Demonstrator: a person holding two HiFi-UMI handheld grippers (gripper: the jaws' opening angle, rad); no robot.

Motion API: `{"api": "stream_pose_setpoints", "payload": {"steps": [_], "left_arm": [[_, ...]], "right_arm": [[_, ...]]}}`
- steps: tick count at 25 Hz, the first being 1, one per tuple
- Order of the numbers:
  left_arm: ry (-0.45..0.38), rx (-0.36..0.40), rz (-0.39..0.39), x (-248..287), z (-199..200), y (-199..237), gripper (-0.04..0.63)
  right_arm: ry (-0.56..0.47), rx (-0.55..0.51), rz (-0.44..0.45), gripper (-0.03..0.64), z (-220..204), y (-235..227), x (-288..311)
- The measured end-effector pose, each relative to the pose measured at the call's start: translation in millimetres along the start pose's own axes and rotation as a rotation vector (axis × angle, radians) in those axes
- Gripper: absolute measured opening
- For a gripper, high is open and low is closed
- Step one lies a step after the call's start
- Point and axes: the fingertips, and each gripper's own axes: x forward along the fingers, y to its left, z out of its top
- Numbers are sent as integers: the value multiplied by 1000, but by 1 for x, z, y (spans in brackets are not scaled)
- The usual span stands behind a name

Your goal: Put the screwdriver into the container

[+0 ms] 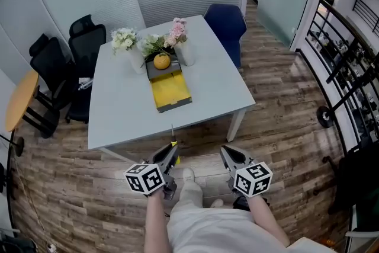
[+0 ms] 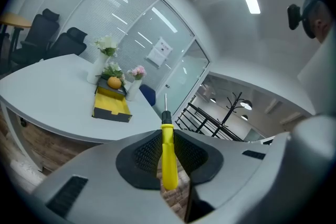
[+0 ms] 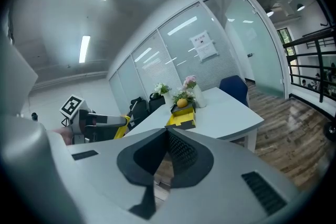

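Head view, with both gripper views. The left hand-held gripper [image 1: 169, 157] is closed on the yellow handle of the screwdriver [image 1: 173, 140], whose metal shaft points forward past the jaw tips toward the near edge of the counter [image 1: 118, 109]; in the left gripper view the handle [image 2: 168, 157] lies clamped between the two dark pads. The right hand-held gripper [image 1: 231, 157] is held beside the left one, its jaws brought together with nothing between them [image 3: 167, 136]. Both are held over the wooden floor [image 1: 278, 86], short of the counter. The container [image 1: 174, 107], an open dark tray with a yellow inside, rests near the counter's middle, well apart from the screwdriver. An orange [image 1: 161, 60] sits at its far end, with vases of flowers [image 1: 177, 38] just behind.
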Motion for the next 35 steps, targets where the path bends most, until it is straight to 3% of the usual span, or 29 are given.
{"api": "stream_pose_setpoints", "payload": {"steps": [9, 23, 35], "left_arm": [[10, -49, -11, 53, 40, 74, 69], [143, -81, -70, 179, 149, 204, 69], [248, -74, -127, 231, 177, 263, 69]], "right_arm": [[45, -6, -47, 15, 17, -31, 87], [105, 43, -155, 15, 76, -81, 263], [118, 65, -227, 15, 92, -102, 347]]}}
